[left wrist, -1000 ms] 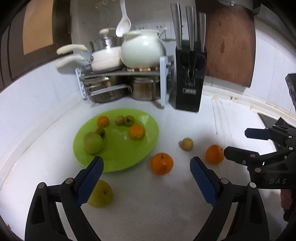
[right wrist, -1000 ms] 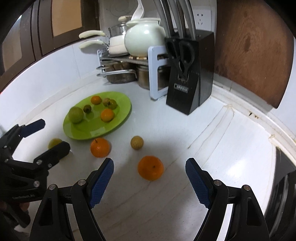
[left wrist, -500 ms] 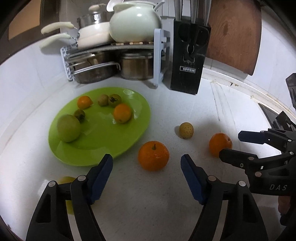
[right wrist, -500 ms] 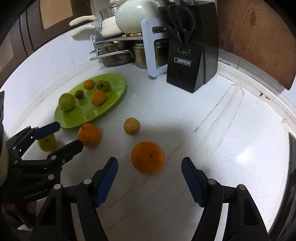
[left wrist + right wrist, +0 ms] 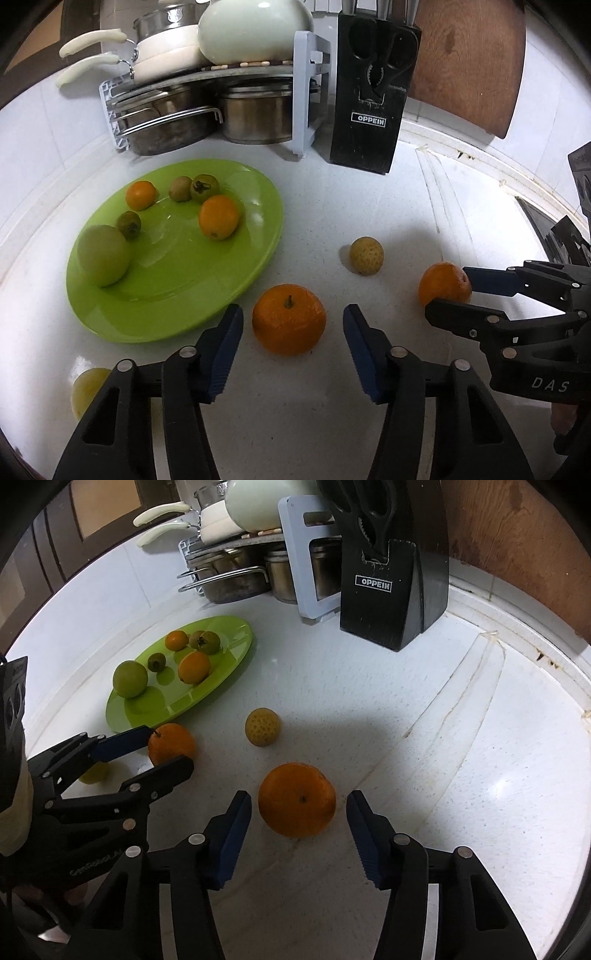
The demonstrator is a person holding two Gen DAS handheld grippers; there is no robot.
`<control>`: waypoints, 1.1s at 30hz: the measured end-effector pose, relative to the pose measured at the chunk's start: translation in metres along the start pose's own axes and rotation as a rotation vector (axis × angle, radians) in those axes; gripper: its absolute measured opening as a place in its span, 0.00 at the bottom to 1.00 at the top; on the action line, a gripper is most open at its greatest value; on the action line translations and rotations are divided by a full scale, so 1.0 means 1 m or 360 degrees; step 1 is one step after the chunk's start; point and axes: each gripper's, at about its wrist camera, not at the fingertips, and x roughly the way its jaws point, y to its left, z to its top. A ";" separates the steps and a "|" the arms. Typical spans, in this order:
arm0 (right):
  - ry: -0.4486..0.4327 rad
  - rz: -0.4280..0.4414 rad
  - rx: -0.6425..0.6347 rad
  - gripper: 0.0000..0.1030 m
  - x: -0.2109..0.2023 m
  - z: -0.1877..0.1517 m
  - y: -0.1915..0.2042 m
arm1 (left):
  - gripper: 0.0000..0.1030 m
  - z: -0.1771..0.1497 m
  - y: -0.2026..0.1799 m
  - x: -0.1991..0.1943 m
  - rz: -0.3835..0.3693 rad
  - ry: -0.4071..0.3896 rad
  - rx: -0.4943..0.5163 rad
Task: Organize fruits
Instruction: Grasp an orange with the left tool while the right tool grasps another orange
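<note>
On the white table (image 5: 406, 192), the left hand-held gripper (image 5: 291, 332) gapes wide around one orange (image 5: 289, 319), not touching. At its three o'clock, the right hand-held gripper (image 5: 299, 814) likewise brackets another orange (image 5: 297, 799), unclamped.

Domestic kitchen, corner of a worktop. White speckled countertop (image 5: 332, 206) meeting white tiled walls. Black knife block (image 5: 373, 99) lettered OPPEIN, kitchen scissors slotted in its front, knife handles rising from the top. Two-tier pot rack (image 5: 207, 107): steel pots (image 5: 255, 118) stacked on the lower level, a pale ceramic pot (image 5: 255, 29) and a white saucepan with cream handles (image 5: 162, 55) above. Brown wooden board (image 5: 469, 62) leaning against the wall at right. Dark wood cabinet doors (image 5: 48, 546) with lighter panels at left. Lime-green plate (image 5: 177, 288) of mixed fruit on the counter; loose oranges (image 5: 288, 319) and small fruit lying beside it.
</note>
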 end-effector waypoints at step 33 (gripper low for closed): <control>-0.0076 0.0043 -0.0032 0.42 -0.014 0.004 0.007 | 0.40 0.001 0.004 -0.022 0.0007 -0.0084 -0.0024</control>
